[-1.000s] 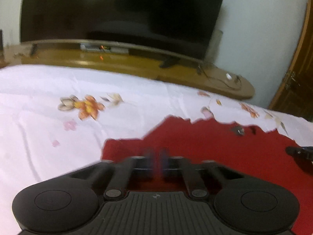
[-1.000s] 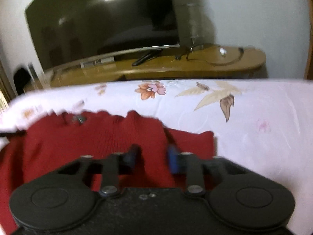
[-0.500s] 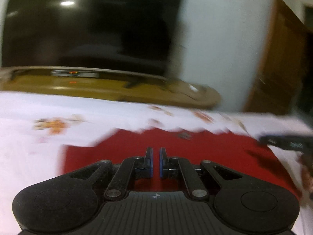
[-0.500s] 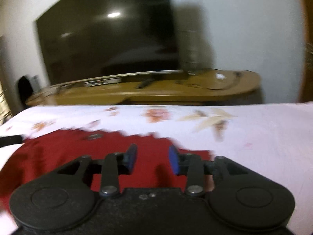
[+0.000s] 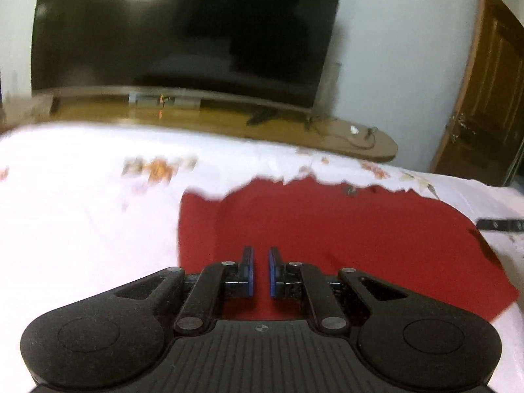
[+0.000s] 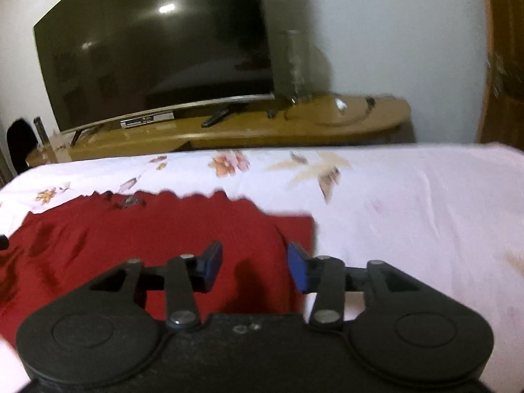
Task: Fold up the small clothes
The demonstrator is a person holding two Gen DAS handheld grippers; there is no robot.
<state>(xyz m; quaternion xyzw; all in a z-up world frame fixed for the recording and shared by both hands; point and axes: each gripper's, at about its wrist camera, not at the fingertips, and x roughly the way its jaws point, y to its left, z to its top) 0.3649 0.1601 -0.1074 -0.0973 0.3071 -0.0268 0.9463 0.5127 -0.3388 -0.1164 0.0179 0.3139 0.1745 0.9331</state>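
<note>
A red knitted garment lies flat on a white floral bed sheet; it also shows in the right wrist view. My left gripper hovers over the garment's left part, its blue-padded jaws a narrow gap apart and holding nothing. My right gripper hovers over the garment's right edge, jaws wide apart and empty. The tip of the right gripper shows at the right edge of the left wrist view.
A wooden TV bench with a large dark TV stands beyond the bed's far edge. A wooden door is at the right. The sheet extends to the right of the garment.
Both grippers have swung about over the garment. The left jaws stay nearly together; the right jaws have spread a little wider. The garment lies as before.
</note>
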